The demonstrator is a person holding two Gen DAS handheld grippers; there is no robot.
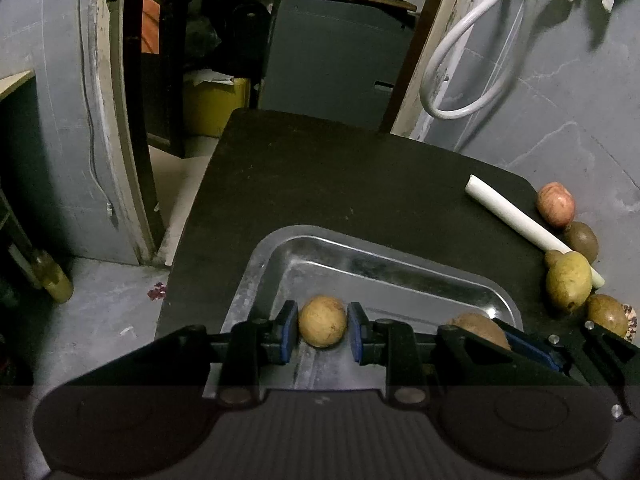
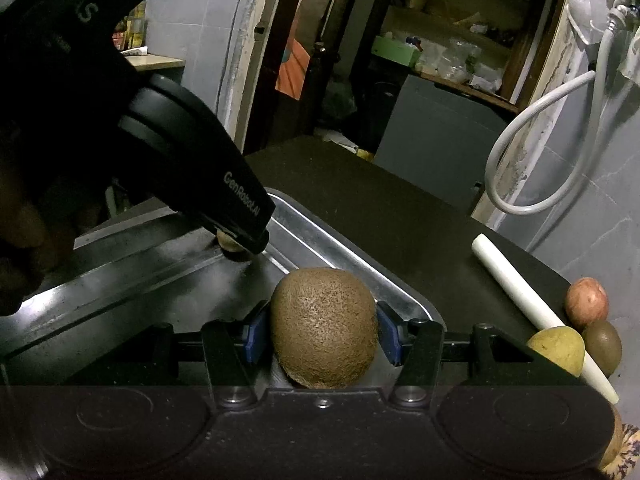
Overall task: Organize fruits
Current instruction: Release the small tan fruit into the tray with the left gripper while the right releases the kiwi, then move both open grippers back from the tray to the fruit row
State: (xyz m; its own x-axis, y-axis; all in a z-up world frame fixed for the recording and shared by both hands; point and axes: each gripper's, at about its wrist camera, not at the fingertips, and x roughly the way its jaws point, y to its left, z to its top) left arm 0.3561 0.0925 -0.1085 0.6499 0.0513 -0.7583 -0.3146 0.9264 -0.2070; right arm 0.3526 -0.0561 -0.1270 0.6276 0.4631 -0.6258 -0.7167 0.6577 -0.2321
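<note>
My left gripper (image 1: 323, 326) is shut on a round tan fruit (image 1: 322, 321), held low over the near left part of a metal tray (image 1: 360, 250) on a dark table. My right gripper (image 2: 323, 336) is shut on a fuzzy brown kiwi (image 2: 324, 328) above the tray's (image 2: 340, 250) near right corner. In the left wrist view that kiwi (image 1: 478, 326) shows at the lower right. The tan fruit (image 2: 228, 242) peeks out below the other tool's black housing in the right wrist view.
On the table's right edge lie a reddish apple (image 1: 556, 204), a second kiwi (image 1: 582, 240), a yellow fruit (image 1: 568, 280) and a brown fruit (image 1: 606, 314), beside a white tube (image 1: 520, 220). Grey wall and a white hose (image 1: 460, 60) stand behind.
</note>
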